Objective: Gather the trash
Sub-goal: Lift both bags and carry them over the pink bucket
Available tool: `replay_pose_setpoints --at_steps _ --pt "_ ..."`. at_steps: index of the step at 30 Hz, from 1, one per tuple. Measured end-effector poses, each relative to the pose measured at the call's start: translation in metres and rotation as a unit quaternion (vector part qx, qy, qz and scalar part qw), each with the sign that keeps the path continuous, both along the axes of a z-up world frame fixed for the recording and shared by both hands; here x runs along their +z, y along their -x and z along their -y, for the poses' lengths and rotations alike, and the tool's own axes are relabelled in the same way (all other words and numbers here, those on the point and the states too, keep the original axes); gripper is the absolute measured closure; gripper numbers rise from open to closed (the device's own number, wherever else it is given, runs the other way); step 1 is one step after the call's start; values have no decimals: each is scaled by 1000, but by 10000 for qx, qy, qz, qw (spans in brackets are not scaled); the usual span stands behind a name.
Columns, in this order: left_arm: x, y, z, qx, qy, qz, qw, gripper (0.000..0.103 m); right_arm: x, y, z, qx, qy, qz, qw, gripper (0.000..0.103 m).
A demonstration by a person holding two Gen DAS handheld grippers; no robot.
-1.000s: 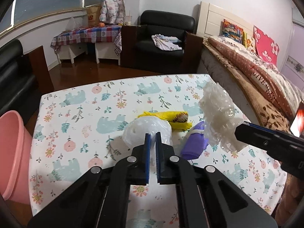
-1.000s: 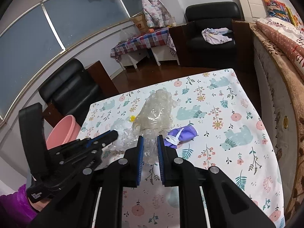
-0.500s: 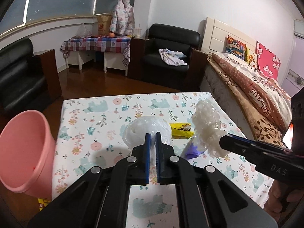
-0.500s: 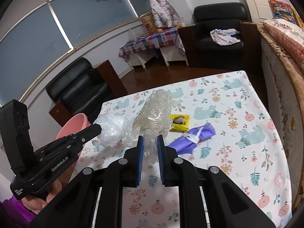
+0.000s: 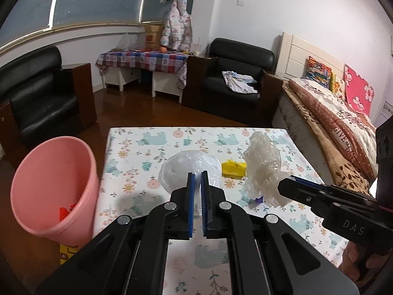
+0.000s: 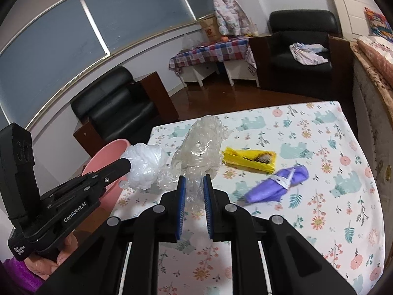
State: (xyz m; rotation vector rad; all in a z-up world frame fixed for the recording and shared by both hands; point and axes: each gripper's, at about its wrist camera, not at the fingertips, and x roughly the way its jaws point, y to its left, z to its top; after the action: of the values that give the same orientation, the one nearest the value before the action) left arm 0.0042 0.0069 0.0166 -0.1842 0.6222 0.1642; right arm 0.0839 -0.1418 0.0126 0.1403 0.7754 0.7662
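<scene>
The white plastic wad point(image 5: 189, 169), pinched in the left claw point(image 5: 197, 196), hangs above the surface, right of the pink bin point(image 5: 52, 191); the right claw point(image 6: 194, 196), clamped on crinkled clear plastic point(image 6: 201, 147), sits farther from that bin.

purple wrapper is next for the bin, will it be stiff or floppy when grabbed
Probably floppy: the purple wrapper lies flat and creased on the table, like thin film. Likely very light, so it may slide if nudged. Its flat shape shouldn't roll.
</scene>
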Motion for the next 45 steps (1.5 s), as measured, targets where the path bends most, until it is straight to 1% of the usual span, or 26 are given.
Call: replay_pose_setpoints --at_steps 13,19,25,30,36,45 --pt "8 24 -36 646 -32 135 9978 99 16 8 -45 417 24 215 9989 89" --pt "10 35 -52 910 -139 241 9955 99 22 13 -67 609 68 333 9976 89" --pt "12 50 -68 1113 -77 353 9931 99 27 19 -93 812 88 430 9957 89" --pt "13 63 -84 1336 -109 441 9900 98 32 23 -123 1039 95 525 9932 89" --pt "10 81 -116 1745 4 443 9837 99 36 29 -163 1381 96 630 9884 89" --pt "-2 98 -153 2177 163 310 9754 99 25 40 -225 1893 272 638 9795 89"
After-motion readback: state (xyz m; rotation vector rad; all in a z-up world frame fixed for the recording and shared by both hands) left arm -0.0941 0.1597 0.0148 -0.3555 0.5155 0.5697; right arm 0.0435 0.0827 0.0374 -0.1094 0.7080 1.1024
